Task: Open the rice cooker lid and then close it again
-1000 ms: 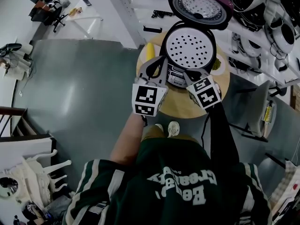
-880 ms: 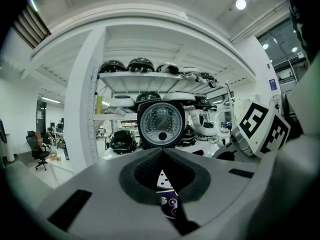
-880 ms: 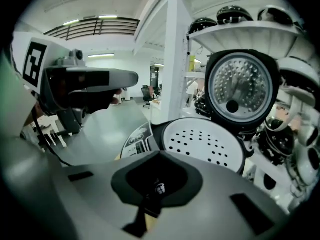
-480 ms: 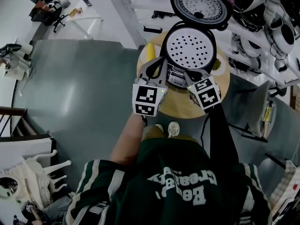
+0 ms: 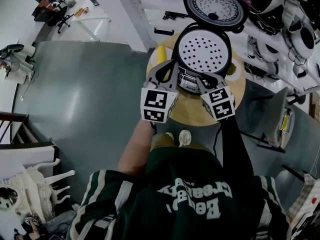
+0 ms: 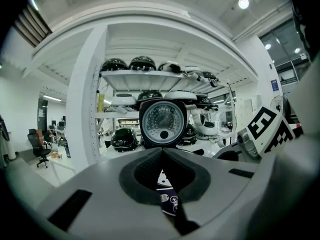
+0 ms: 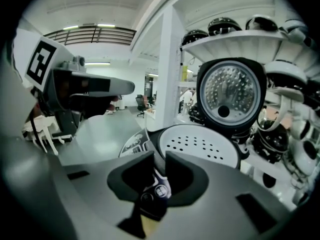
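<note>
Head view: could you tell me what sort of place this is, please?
Probably a lab or workshop: shelves crowded with cookers, an office chair across the floor, an open rice cooker on a round table.

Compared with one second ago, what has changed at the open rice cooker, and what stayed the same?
The right gripper is opening its jaws a little. Nothing is between them, and the gap shows only the cooker's dark front control panel. Unchanged: the round purple-rimmed rice cooker lid stands open, the left gripper remains shut on nothing, and both grippers stay at the cooker's front.
</note>
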